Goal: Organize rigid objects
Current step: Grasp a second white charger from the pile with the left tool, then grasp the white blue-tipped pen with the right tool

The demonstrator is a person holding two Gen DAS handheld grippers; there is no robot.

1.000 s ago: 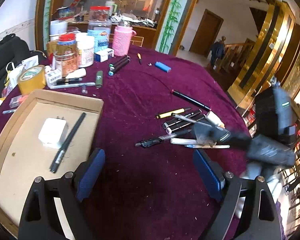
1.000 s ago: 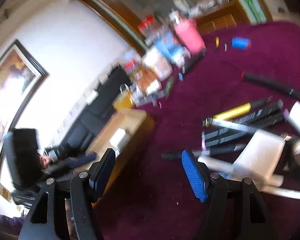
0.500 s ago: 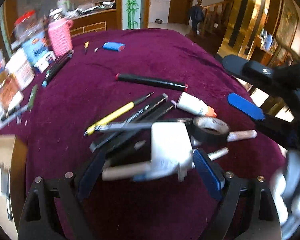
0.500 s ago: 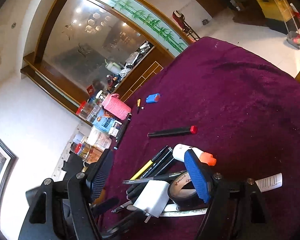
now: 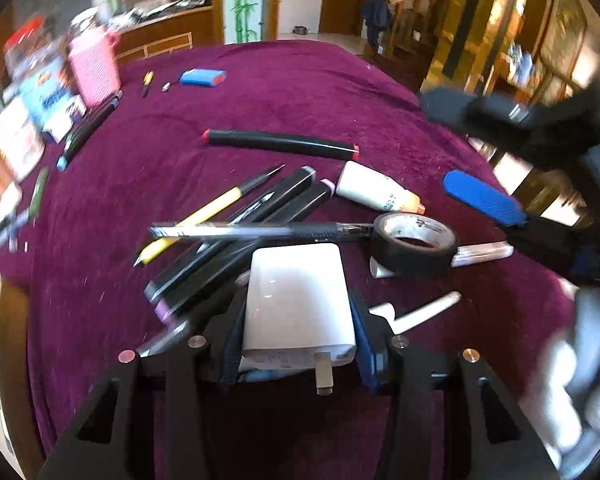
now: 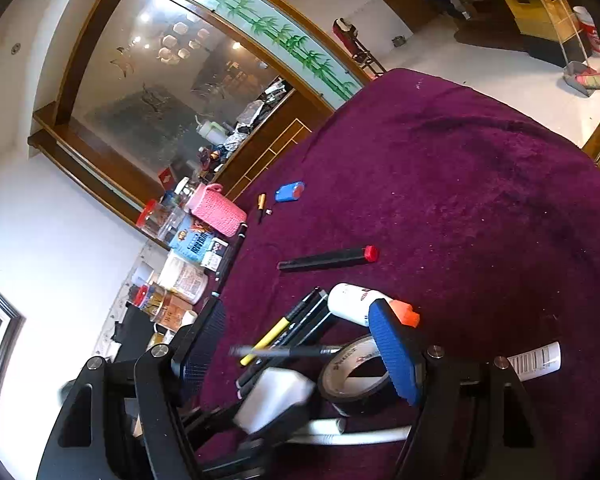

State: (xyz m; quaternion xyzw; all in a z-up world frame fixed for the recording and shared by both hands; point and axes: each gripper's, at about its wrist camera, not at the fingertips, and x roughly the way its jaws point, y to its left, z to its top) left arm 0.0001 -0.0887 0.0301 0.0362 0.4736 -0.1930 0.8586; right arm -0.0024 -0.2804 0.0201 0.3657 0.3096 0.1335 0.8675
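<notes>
Between the left gripper [image 5: 298,332] fingers sits a clamped white charger [image 5: 298,300], hiding pens beneath; right gripper [image 6: 300,356] gapes empty.

My left tool [image 5: 298,336] is closed; its two fingers [image 5: 232,340] press on both sides of the white charger [image 5: 298,300]. My right tool [image 6: 300,356] has its blue pads [image 6: 394,350] wide apart and holds nothing, low over the table [image 6: 480,200].

Charger [image 5: 298,300] before pen pile [image 5: 236,224], tape roll [image 5: 414,244] right, marker [image 5: 280,143] behind
</notes>
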